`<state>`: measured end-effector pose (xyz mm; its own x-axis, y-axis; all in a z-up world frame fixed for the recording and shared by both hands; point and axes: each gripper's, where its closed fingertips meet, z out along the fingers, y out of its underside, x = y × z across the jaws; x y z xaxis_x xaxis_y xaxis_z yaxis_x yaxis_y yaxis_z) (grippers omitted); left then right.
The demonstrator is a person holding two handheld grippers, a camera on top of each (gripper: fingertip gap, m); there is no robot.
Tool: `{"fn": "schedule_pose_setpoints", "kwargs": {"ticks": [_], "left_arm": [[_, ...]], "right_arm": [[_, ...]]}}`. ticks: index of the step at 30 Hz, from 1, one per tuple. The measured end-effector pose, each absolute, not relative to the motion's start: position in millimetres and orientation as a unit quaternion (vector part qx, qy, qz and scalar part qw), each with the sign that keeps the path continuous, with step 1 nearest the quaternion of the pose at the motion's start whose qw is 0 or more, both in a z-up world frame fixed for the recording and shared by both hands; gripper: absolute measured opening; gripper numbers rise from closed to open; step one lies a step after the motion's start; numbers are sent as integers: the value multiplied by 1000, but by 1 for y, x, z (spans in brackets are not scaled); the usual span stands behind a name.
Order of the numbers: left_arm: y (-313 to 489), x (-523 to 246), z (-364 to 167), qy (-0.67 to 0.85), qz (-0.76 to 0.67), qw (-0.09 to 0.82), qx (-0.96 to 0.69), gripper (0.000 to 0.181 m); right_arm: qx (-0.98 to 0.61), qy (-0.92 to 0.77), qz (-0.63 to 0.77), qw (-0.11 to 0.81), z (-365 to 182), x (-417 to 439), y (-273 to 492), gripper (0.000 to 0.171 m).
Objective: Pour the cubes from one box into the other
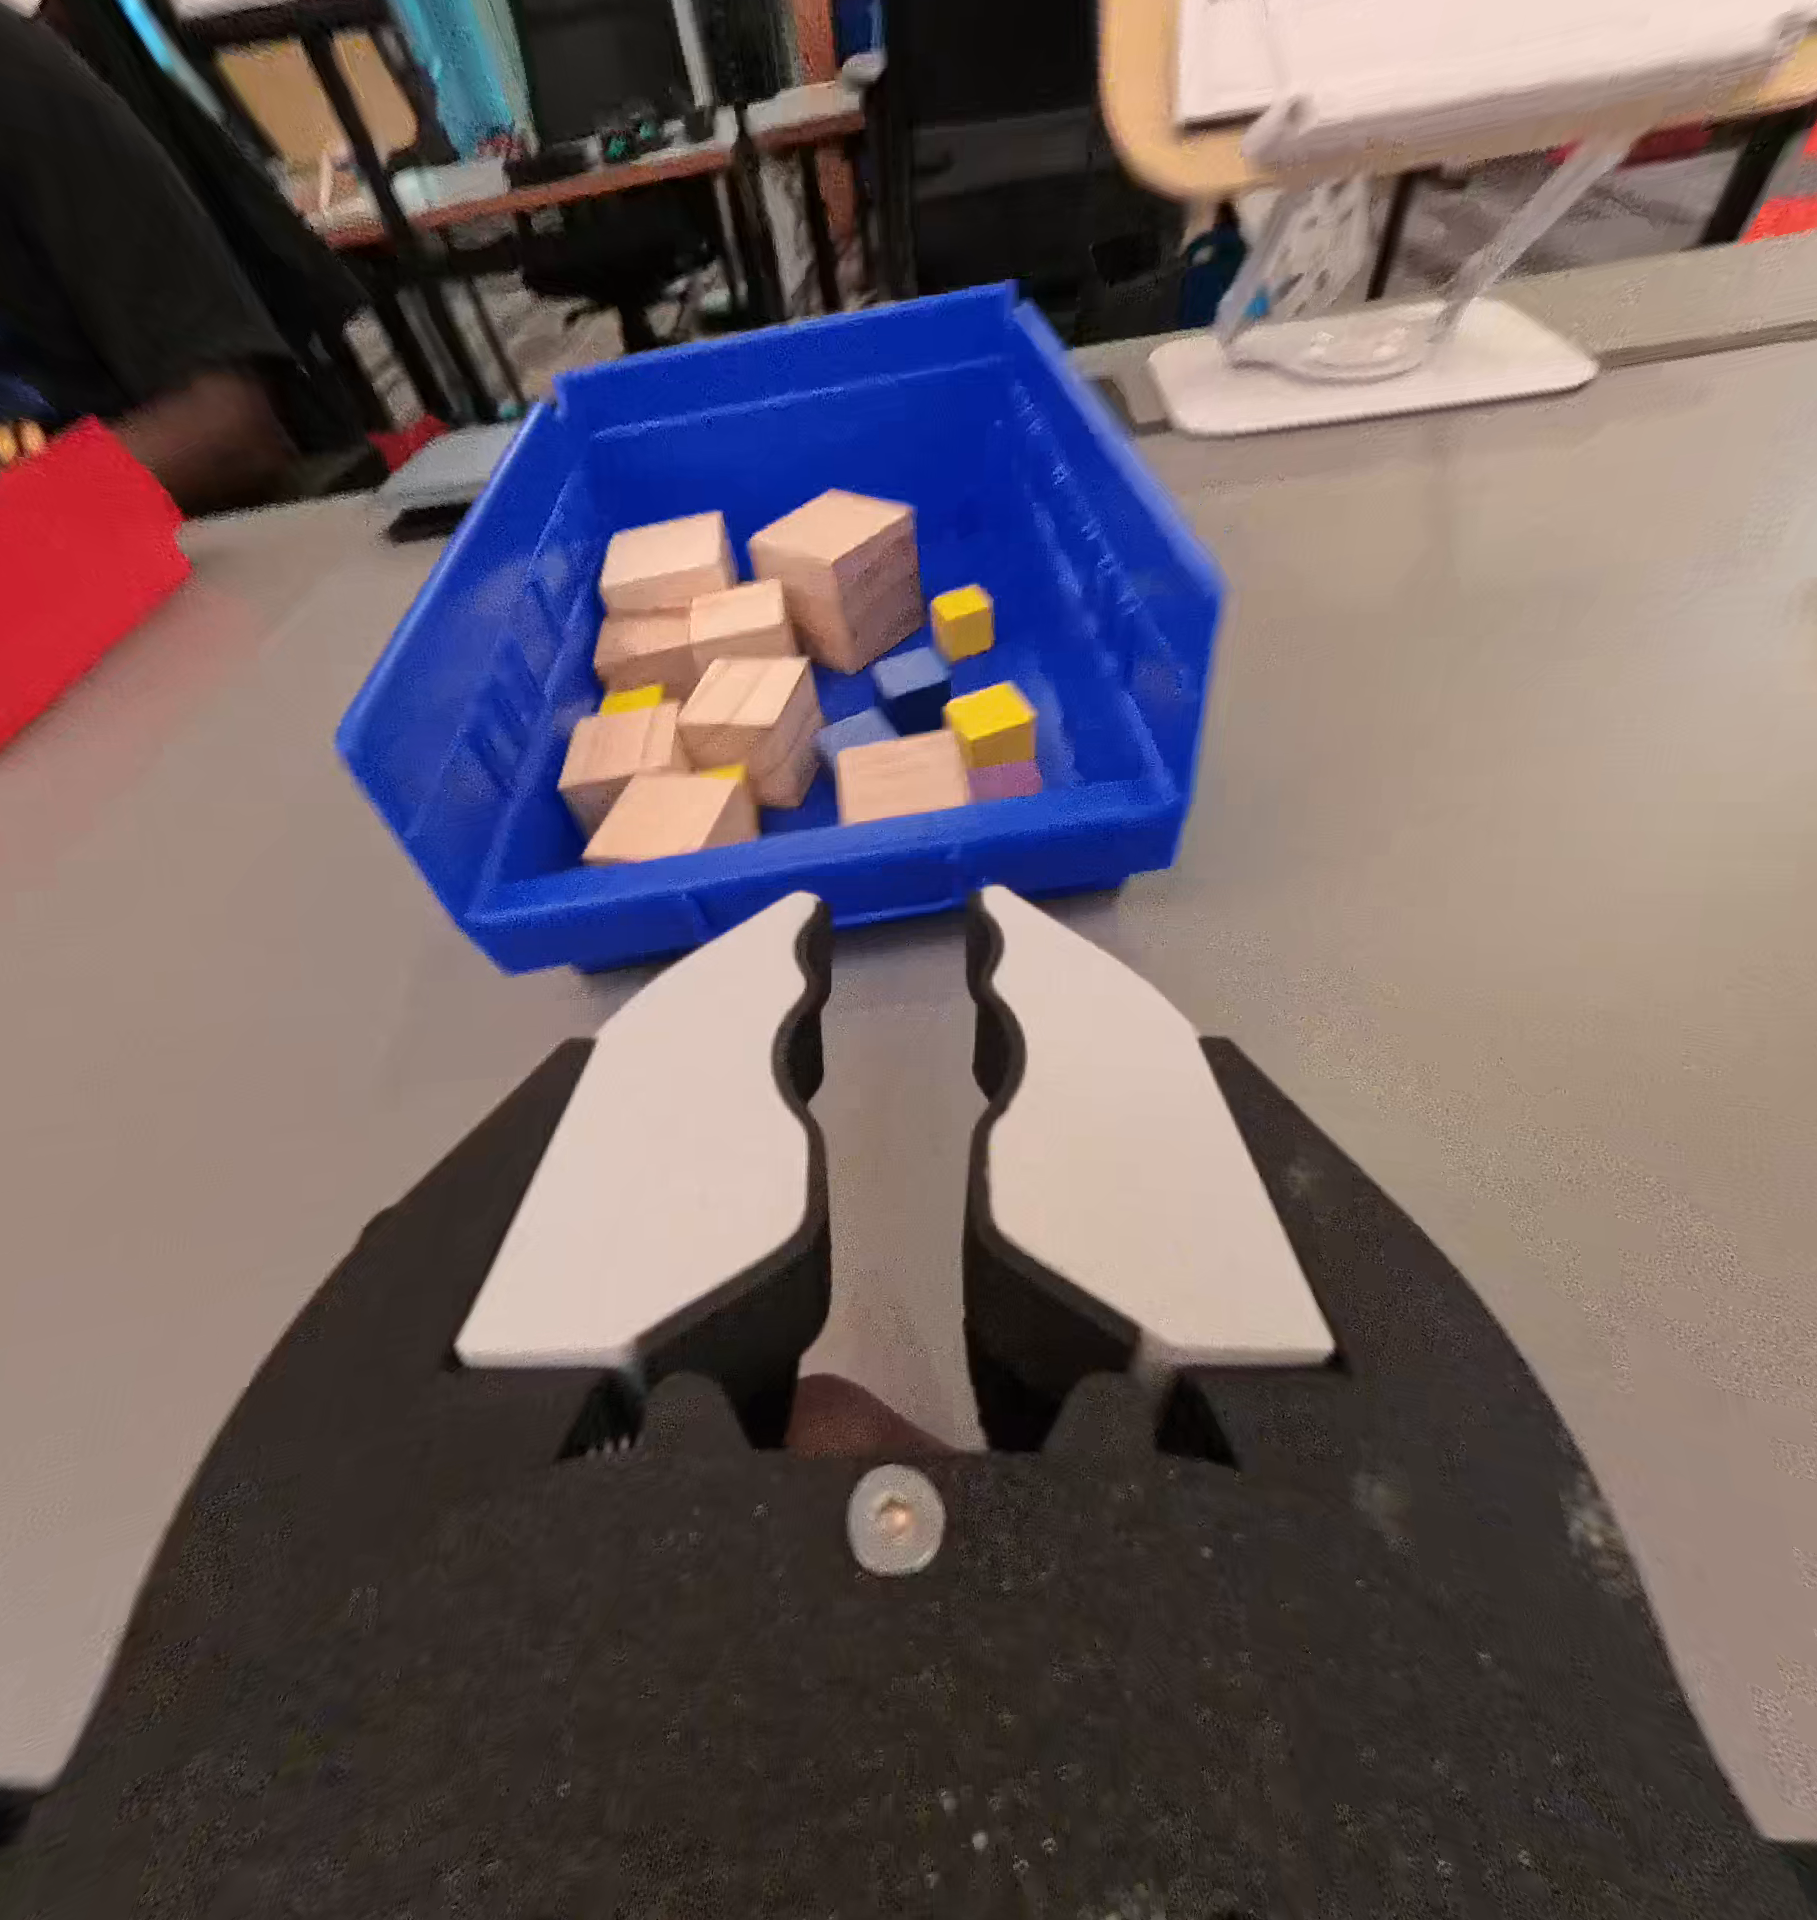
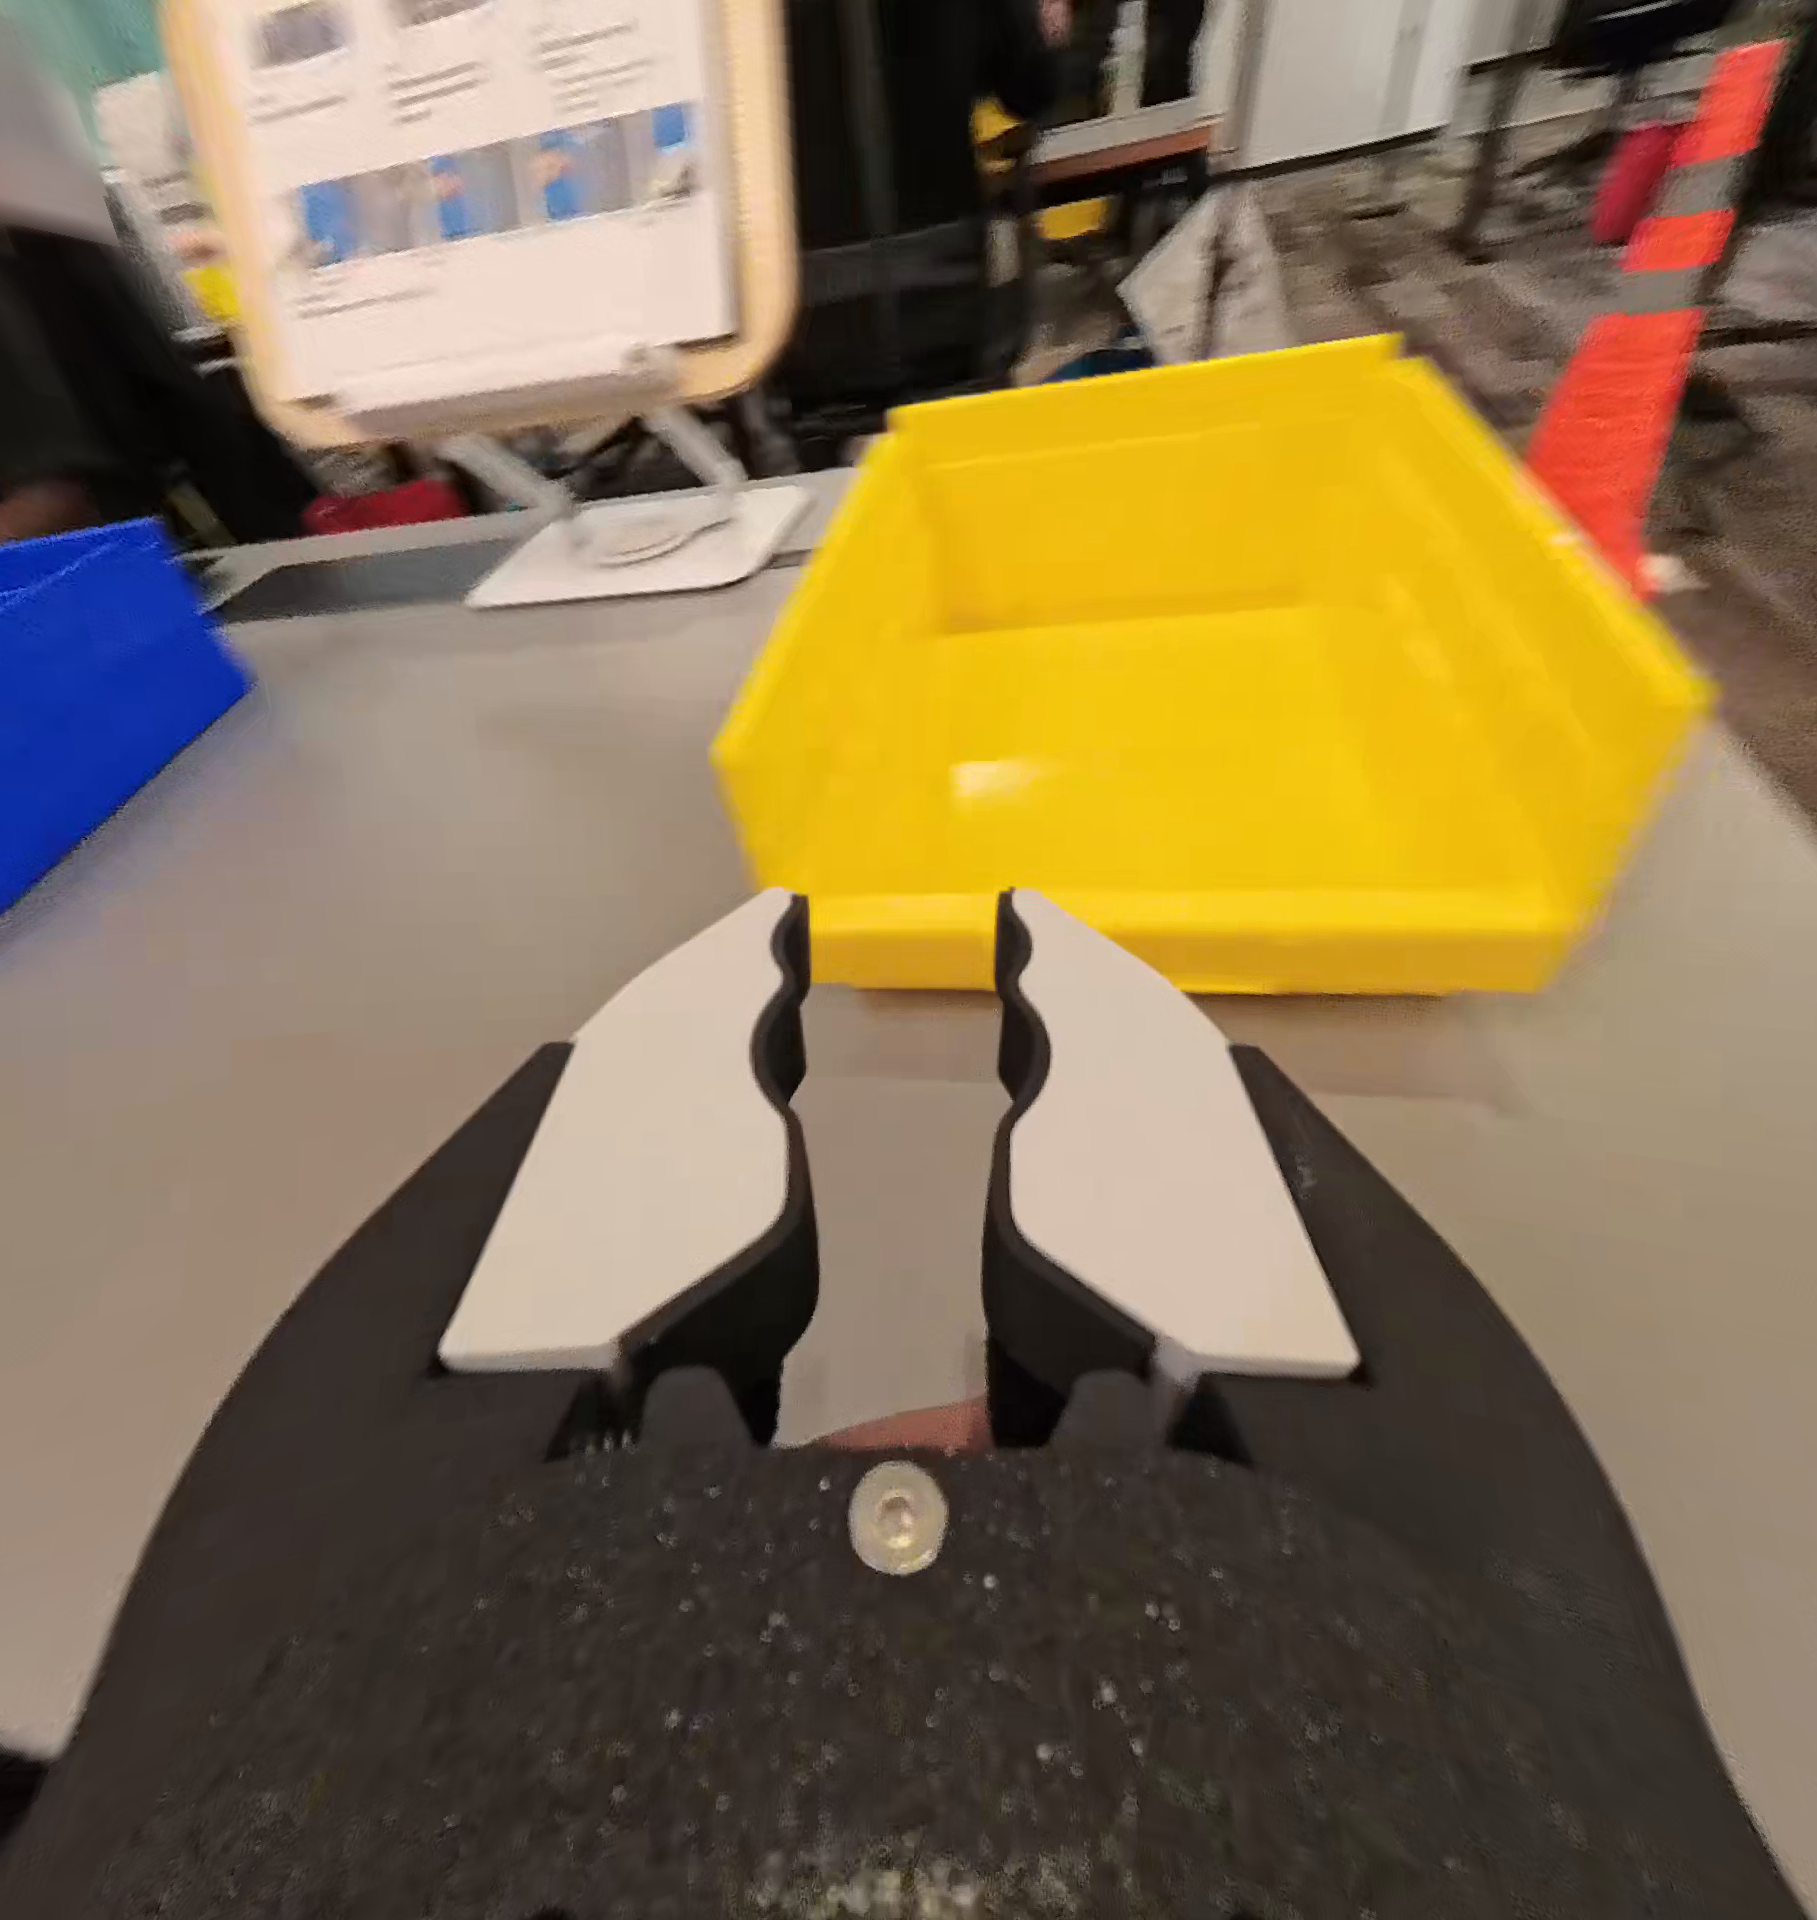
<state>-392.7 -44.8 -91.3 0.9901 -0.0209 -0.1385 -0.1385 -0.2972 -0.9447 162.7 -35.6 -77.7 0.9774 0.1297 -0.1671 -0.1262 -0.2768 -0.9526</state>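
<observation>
Left wrist view: cubes (image 1: 769, 686) all in blue box (image 1: 1101, 831) at 12; we hold left gripper (image 1: 899, 914) & right gripper (image 2: 902, 914) released, empty. Yellow box (image 2: 1174, 940) at 1 bare, pour not begun.

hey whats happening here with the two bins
A person holds a gripper in each hand over a grey table. The left gripper, open and empty, faces a blue bin holding wooden cubes and small coloured ones. The right gripper, also open, faces an empty yellow bin. Nothing is gripped or poured yet.
</observation>
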Motion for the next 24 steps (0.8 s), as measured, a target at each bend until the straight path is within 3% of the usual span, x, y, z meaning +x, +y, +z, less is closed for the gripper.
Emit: {"fn": "schedule_pose_setpoints", "kwargs": {"ticks": [3,8,18,24], "left_arm": [[-40,-361,-87,67,-30,586,-807,25],[-41,-342,-124,67,-130,510,-848,27],[-41,-376,-127,-9,-185,492,-851,27],[-41,-394,-127,-24,-165,491,-855,32]], "right_arm": [[-791,57,70,604,-83,209,-35,33],[-800,98,80,586,-102,232,-28,34],[-801,70,63,591,-99,220,-30,34],[-782,-56,-62,617,-82,179,-30,35]]}}
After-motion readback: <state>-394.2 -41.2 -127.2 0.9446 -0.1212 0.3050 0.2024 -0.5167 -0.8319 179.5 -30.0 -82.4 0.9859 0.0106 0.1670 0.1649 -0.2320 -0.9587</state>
